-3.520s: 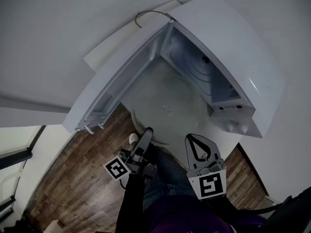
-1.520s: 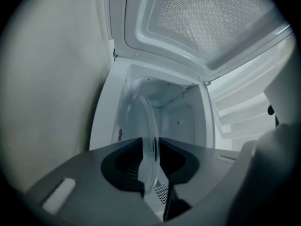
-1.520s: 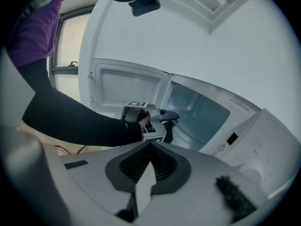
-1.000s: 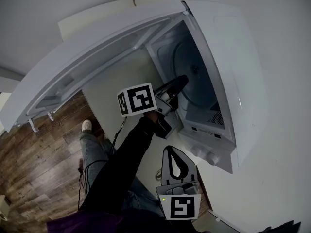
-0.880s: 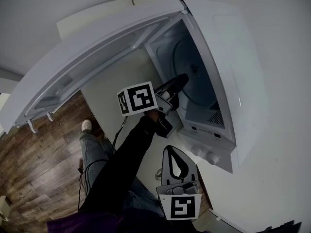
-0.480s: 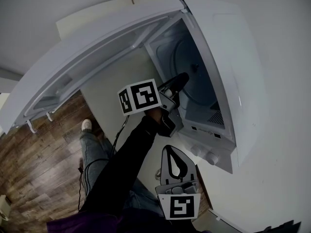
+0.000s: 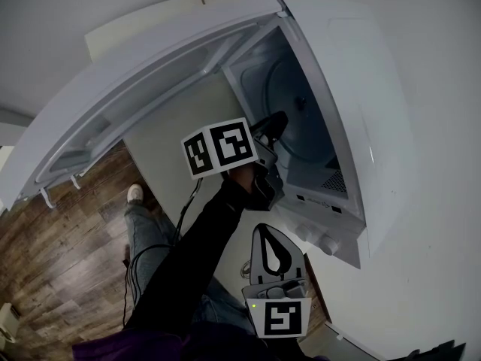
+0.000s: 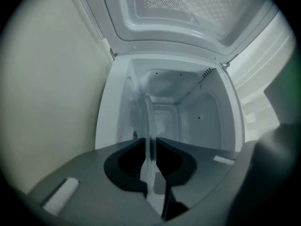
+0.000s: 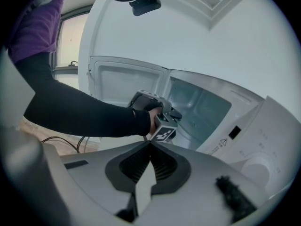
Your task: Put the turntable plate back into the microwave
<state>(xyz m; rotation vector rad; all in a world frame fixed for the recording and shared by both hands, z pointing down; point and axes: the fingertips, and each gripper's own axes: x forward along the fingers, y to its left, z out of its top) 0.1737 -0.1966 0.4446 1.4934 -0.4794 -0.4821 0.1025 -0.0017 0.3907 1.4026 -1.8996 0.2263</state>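
- Left gripper, at frame centre, is closing its jaws on the clear round glass turntable plate, inside the open white microwave.
- Right gripper, at lower centre, is clenched and empty.

Two grippers are showing, the left gripper, jaws closing on the one plate, and the right gripper, beside one microwave, one door and two knobs.

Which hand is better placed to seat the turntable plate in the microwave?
Left: left claw, jaws closing with the turntable plate between them, is at the microwave cavity; right claw hangs shut and empty outside.
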